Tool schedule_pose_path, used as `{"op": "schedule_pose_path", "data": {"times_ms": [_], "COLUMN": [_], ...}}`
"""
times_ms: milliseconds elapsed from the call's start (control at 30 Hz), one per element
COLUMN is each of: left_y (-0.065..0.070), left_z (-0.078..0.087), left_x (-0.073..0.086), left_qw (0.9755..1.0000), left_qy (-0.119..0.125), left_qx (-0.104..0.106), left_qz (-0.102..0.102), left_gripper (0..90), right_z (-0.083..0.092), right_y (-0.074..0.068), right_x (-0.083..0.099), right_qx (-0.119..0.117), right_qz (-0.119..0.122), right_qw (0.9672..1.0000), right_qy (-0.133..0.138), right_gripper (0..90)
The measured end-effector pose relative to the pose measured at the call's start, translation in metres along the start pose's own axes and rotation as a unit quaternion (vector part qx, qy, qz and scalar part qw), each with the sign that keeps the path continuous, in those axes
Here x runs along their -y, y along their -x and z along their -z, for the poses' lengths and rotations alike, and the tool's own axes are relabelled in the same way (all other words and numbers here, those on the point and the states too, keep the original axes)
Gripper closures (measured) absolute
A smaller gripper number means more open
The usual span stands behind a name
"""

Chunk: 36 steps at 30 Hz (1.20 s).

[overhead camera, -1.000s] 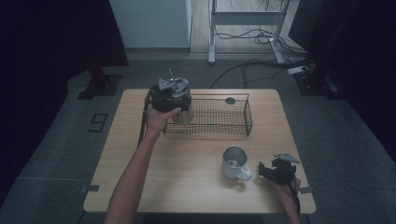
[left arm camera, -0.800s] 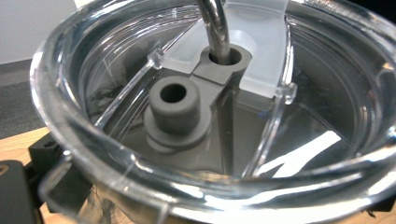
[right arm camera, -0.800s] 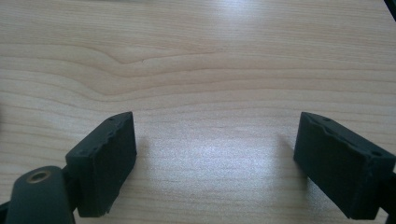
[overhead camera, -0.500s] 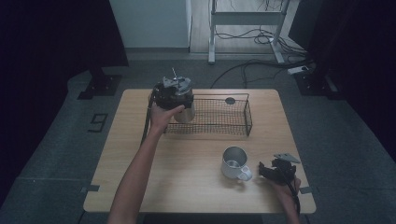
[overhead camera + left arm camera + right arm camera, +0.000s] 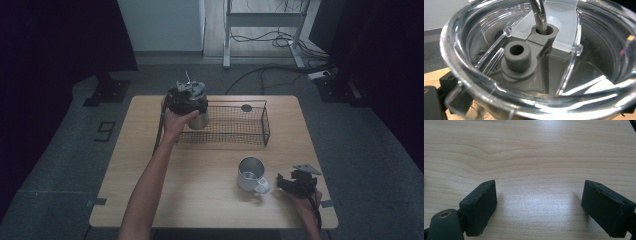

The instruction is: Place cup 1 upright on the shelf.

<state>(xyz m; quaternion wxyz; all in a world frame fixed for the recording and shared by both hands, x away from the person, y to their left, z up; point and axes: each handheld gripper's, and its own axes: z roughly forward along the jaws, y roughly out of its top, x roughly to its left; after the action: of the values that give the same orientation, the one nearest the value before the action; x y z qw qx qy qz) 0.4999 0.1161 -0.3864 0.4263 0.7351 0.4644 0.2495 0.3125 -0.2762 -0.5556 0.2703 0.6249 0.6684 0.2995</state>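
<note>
Left gripper clamps a tumbler at the basket's left end in the high view; we can't tell if it's inside yet. Mug waits on the table; right gripper rests just beside it. Left gripper view: clear lid and straw close up. Right gripper view: jaws apart, holding nothing. We judge the mug is left to do.

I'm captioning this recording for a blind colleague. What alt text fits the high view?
A left hand holds a metal tumbler with a straw at the left end of a wire basket on a wooden table. A mug stands beside the resting right tool.
</note>
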Motion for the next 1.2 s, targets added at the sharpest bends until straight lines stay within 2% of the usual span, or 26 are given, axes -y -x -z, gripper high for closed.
{"op": "schedule_pose_path", "data": {"times_ms": [167, 500, 733, 1200], "left_y": [-0.001, 0.004, 0.003, 0.004], "left_z": [-0.008, -0.025, -0.036, -0.048], "left_x": [0.003, 0.012, 0.02, 0.032], "left_qw": [1.0, 0.9999, 0.9997, 0.9992], "left_qy": [-0.003, -0.008, -0.022, -0.039], "left_qx": [-0.001, -0.005, -0.007, -0.008], "left_qz": [0.002, -0.007, -0.004, -0.001], "left_gripper": [3.9, 3.8, 3.8, 3.8], "right_z": [0.0, 0.0, 0.0, 0.0], "right_y": [0.0, 0.0, 0.0, 0.0], "right_x": [0.0, 0.0, 0.0, 0.0], "right_qx": [0.0, 0.0, 0.0, 0.0], "right_qz": [0.0, 0.0, 0.0, 0.0], "right_qw": [1.0, 1.0, 1.0, 1.0], "right_qy": [0.0, 0.0, 0.0, 0.0], "right_gripper": [12.8, 12.8, 12.8, 12.8]}}
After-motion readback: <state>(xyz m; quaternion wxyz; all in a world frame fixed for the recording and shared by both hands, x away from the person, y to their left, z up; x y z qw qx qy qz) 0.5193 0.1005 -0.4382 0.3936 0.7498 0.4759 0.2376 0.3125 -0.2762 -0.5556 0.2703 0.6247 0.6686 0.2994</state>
